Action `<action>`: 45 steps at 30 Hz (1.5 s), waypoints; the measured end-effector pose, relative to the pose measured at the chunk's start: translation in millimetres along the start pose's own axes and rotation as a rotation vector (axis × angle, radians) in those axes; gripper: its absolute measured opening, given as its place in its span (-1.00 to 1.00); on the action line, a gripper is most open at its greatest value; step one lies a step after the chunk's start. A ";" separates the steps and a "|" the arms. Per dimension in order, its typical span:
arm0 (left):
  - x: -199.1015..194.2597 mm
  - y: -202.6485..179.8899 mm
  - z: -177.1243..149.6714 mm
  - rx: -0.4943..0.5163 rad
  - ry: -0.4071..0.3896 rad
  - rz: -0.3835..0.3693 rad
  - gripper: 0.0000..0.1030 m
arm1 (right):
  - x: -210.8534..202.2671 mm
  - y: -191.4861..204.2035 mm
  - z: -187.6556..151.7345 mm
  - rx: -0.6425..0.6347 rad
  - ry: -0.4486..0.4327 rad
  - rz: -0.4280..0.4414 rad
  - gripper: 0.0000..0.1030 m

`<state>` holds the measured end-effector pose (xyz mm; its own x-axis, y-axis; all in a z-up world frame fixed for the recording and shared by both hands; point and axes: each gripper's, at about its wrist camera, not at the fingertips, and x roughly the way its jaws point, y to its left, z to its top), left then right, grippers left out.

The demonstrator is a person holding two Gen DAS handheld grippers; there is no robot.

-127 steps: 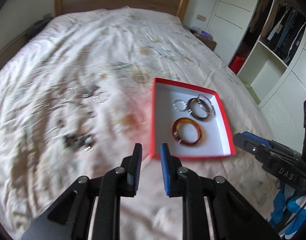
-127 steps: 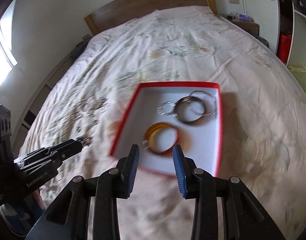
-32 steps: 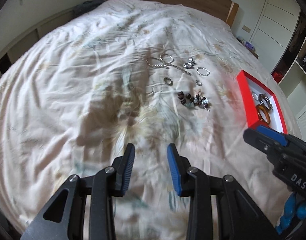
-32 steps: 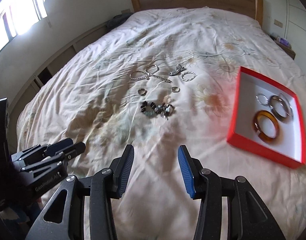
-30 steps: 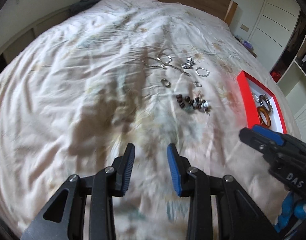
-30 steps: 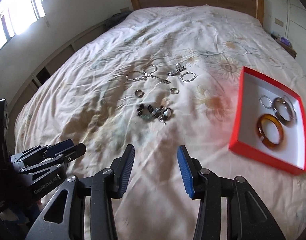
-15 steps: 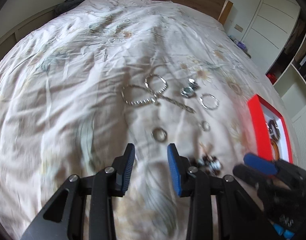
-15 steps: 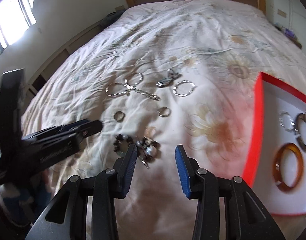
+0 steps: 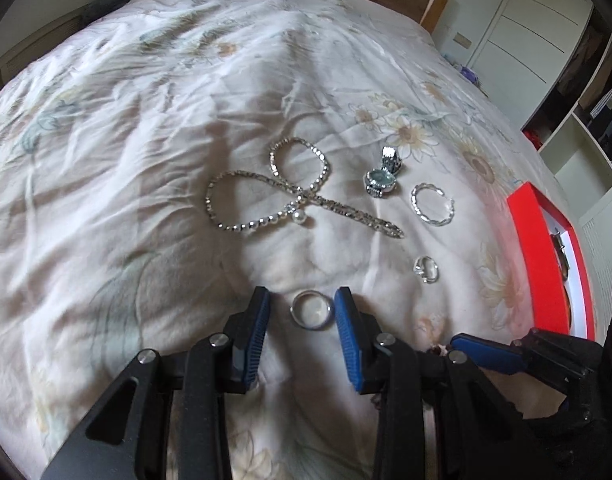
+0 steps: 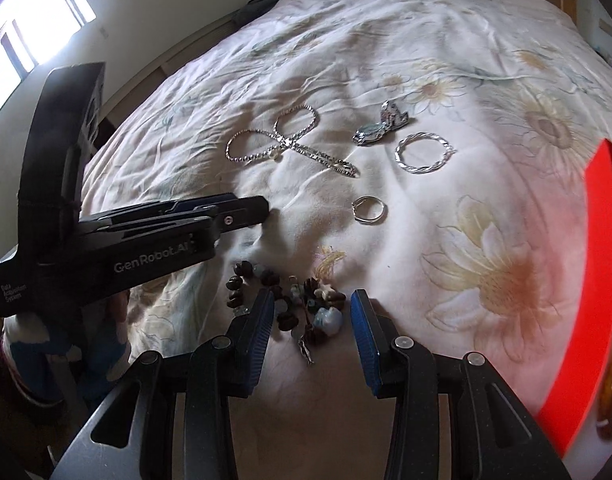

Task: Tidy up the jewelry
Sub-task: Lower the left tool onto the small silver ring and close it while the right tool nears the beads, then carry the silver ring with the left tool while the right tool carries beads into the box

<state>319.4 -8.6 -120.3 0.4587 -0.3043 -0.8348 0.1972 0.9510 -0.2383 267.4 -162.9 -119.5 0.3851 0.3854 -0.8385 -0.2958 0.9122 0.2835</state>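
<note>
Ring: the plain silver ring (image 9: 311, 309) lies flat on the bedspread (image 9: 106, 160), right between the left gripper (image 9: 302, 322) tips.
Left tongs: wide apart, holding nothing.
Right tongs: the right gripper (image 10: 310, 320) is spread around the bead bracelet (image 10: 290, 304), not pinching it.
How to do it well: close slowly, or the ring may slip.
Pose: both grippers sit low, pointing forward.
Box: the red box (image 9: 545, 264) waits off to the right.

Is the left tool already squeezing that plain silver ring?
No. The left tool is open, and the plain silver ring lies loose between its fingers.
</note>
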 end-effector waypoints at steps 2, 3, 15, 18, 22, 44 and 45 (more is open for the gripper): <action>5.0 3.6 -1.1 -0.009 0.009 -0.018 -0.39 | 5.4 -0.1 -0.2 -0.011 0.009 0.010 -0.22; 5.4 4.7 -1.9 -0.009 0.007 -0.025 -0.40 | 7.6 0.3 -0.8 -0.017 0.014 0.014 -0.22; -3.9 -4.6 -13.4 0.072 -0.021 -0.003 -0.64 | -1.6 -0.5 -14.2 0.003 -0.015 0.043 -0.67; -11.3 -4.6 -16.5 0.061 -0.028 -0.008 -0.64 | -12.2 1.1 -18.0 0.007 -0.028 0.048 -0.68; -23.8 -3.8 -21.8 0.053 -0.030 -0.006 -0.64 | -29.4 5.4 -22.4 0.011 -0.048 0.054 -0.69; -114.6 -110.6 -25.2 0.160 -0.131 -0.128 -0.64 | -192.5 -28.4 -51.6 0.113 -0.301 -0.080 -0.69; -114.6 -120.4 -24.6 0.172 -0.133 -0.139 -0.64 | -198.3 -35.4 -54.6 0.121 -0.308 -0.094 -0.69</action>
<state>221.8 -86.9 -8.1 0.5244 -0.4464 -0.7250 0.4052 0.8798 -0.2487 153.7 -279.3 11.4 0.6568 0.3062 -0.6891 -0.1476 0.9484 0.2807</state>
